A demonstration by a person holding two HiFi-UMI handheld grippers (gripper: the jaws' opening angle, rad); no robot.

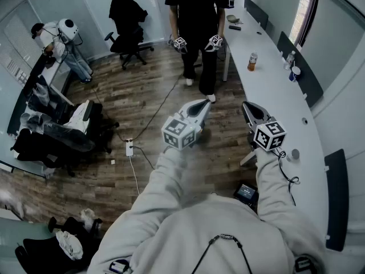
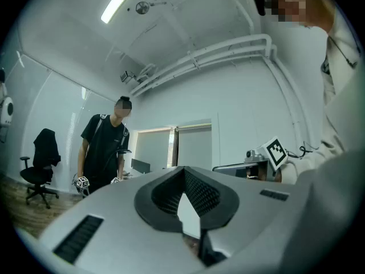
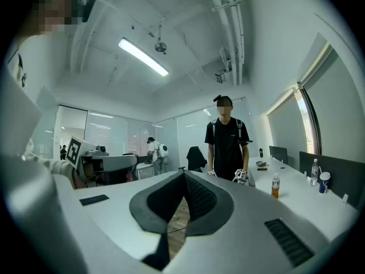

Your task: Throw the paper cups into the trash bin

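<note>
My left gripper (image 1: 201,104) is held out over the wooden floor, jaws closed tip to tip with nothing between them; in the left gripper view its tips (image 2: 183,169) meet. My right gripper (image 1: 247,106) hovers beside the long white table (image 1: 274,104), also shut and empty, with its tips (image 3: 183,173) together in the right gripper view. A white and blue cup (image 1: 295,73) stands far down the table near the wall and is also visible as a cup (image 3: 324,182) at the right. I see no trash bin.
A person in black (image 1: 197,27) stands ahead holding two grippers. An orange drink bottle (image 1: 252,61) and a clear bottle (image 1: 290,59) are on the table. An office chair (image 1: 128,30), cluttered chairs (image 1: 63,127) and a power strip with its cable (image 1: 129,147) occupy the floor at left.
</note>
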